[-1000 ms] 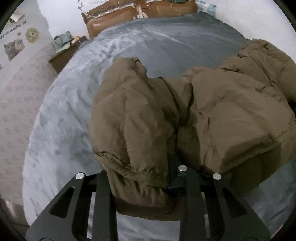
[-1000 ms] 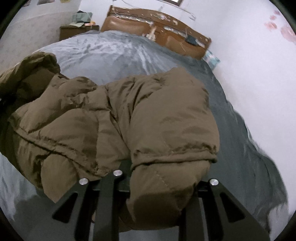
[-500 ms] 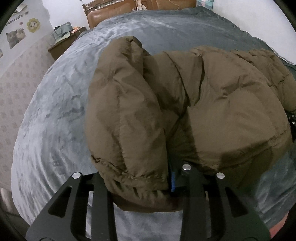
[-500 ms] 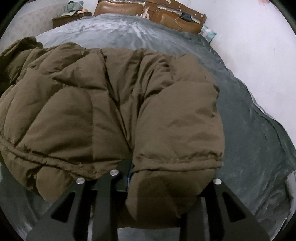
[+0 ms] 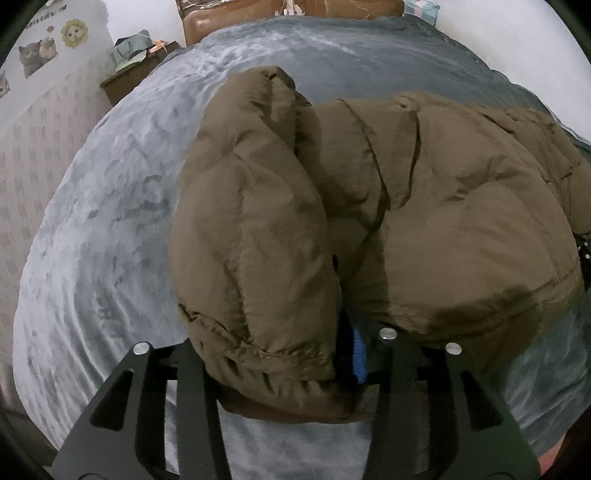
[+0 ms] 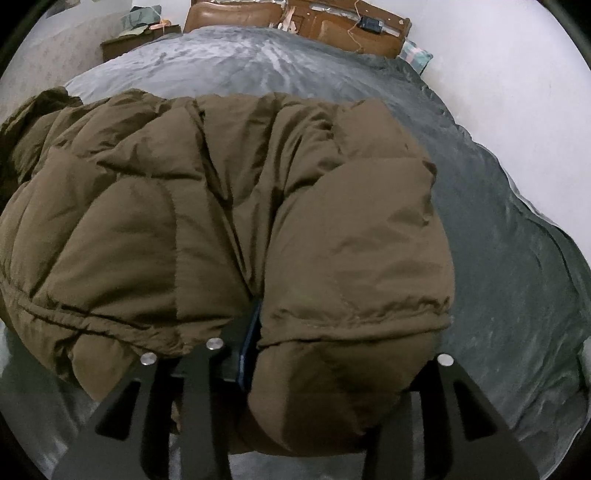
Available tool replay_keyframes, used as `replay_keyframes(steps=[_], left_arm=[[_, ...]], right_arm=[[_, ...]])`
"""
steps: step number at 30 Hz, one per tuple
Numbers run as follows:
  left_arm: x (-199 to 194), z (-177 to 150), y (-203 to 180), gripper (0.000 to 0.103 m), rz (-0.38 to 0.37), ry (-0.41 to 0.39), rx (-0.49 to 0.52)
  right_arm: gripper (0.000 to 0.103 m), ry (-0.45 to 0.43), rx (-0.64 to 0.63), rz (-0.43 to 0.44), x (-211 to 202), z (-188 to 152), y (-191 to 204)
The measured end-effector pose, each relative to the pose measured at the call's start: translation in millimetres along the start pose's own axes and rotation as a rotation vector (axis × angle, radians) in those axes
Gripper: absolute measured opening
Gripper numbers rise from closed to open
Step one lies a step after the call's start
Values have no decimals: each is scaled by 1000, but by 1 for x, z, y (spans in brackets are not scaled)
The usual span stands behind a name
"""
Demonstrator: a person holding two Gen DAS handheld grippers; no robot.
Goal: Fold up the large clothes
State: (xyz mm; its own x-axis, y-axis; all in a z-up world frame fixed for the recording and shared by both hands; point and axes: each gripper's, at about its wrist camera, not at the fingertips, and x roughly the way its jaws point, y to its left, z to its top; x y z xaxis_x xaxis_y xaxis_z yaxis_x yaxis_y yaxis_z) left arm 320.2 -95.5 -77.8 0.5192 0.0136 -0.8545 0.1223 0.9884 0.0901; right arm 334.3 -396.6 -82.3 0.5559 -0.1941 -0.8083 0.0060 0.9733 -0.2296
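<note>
A puffy brown jacket (image 5: 424, 206) lies bundled on the grey bed cover (image 5: 110, 229). In the left wrist view its rolled left fold sits between the fingers of my left gripper (image 5: 280, 343). The jaws are opening, and a dark gap shows beside the blue pad (image 5: 357, 352). In the right wrist view the jacket (image 6: 184, 221) fills the left and middle, and its thick right fold bulges between the fingers of my right gripper (image 6: 332, 354). Those jaws are opening too, and the blue pad (image 6: 250, 343) shows edge-on beside the fabric.
A brown headboard (image 6: 332, 22) stands at the far end of the bed (image 6: 517, 277). To the left of it is a wooden nightstand (image 5: 136, 70) with clutter on top. A white wall (image 6: 498, 62) runs along the bed's right side. Animal stickers (image 5: 37, 55) hang on the left wall.
Both grippers have come down with the jacket, which now rests lower and flatter on the bed. Both pairs of jaws have widened, and more of each blue pad shows.
</note>
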Motion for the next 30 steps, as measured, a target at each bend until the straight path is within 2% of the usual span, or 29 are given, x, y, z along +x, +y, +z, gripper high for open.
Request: replay_keyframes(steps=[4,6,8,9,13,18,19,22,26,30], left_arm=[[-2,-9,13,58,1,1,-15],[-2,-12,18,72,22,0,-19],[3,-4,14,79,57,-11,-16],[2,-6,17,80,62,-14,-18],[-3,-11,28,82,52,-11,-45],[-14,-20,41,86,66,-26,-71],[-23,-31,56,87,70,-26,-78],[-26,-32,71,89,65,-22,-106],[-23,-32,83,91,50,-20,-133],[-24,-37,93,95,45,-29,-145]], right_arm=[[48,14,40,41,2,0,-10],[57,29,71,73,4,-3,-18],[68,35,96,92,5,-6,-28],[71,32,109,100,4,-8,-33],[79,32,141,138,1,-16,-48],[80,23,167,156,-7,-24,-59],[80,22,170,156,-8,-25,-61],[88,13,165,135,-15,-28,-66],[89,-9,165,80,-25,-33,-76],[89,9,208,117,-19,-38,-91]])
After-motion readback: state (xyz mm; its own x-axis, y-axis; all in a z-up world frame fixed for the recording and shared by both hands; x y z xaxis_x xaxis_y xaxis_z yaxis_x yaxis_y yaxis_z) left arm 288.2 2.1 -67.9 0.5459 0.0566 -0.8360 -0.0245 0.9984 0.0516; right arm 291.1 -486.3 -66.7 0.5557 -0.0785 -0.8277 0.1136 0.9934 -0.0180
